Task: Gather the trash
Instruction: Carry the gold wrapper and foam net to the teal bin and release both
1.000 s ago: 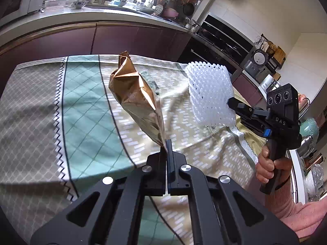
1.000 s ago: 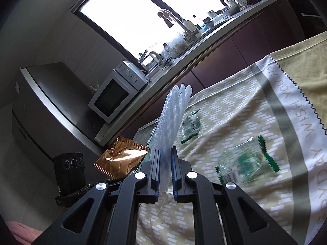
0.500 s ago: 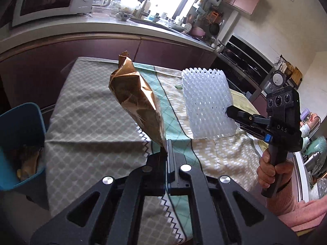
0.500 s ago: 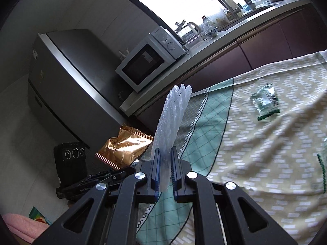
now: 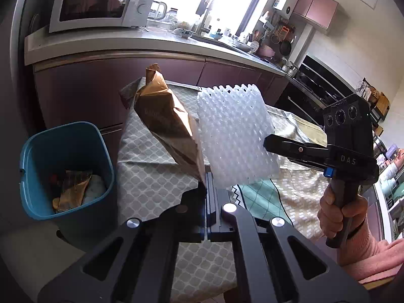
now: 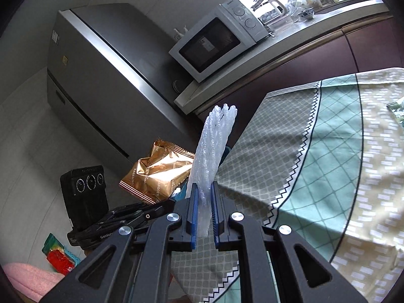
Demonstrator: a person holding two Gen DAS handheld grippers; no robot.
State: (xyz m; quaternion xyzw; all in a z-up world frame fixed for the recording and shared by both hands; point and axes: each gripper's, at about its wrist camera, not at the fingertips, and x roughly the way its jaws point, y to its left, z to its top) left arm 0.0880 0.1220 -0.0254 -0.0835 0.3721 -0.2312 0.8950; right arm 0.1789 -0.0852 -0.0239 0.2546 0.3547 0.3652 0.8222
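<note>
Two pieces of rubbish are in the air at once, one per gripper, which suggests the person means to make a single trip to the bin. The left gripper (image 5: pixel 207 184) has its jaws pressed together on the bottom corner of a crumpled golden-brown snack bag (image 5: pixel 166 123), so the bag stands up and tilts away ahead of the jaws; pinching a thin corner is enough for so light a packet. The right gripper (image 6: pixel 203 210) has its jaws clamped on the lower edge of a white foam mesh sleeve (image 6: pixel 214 149), which is squeezed flat between the blue pads and rises straight ahead of them; in the left wrist view the sleeve (image 5: pixel 234 136) sits just to the right of the bag, seemingly touching it or nearly so. Below and to the left of the left jaws stands a blue waste bin (image 5: pixel 38 166) on the floor, against the end of the cloth-covered worktop (image 5: pixel 151 151), already holding some wrappers. Neither piece appears to be over its mouth yet, so the carry looks close to its end but not done. A green wrapper (image 6: pixel 397 108) lies far to the right of the right jaws on the cloth, so some collecting probably remains. A hand (image 5: pixel 341 214) grips the right gripper's handle.
</note>
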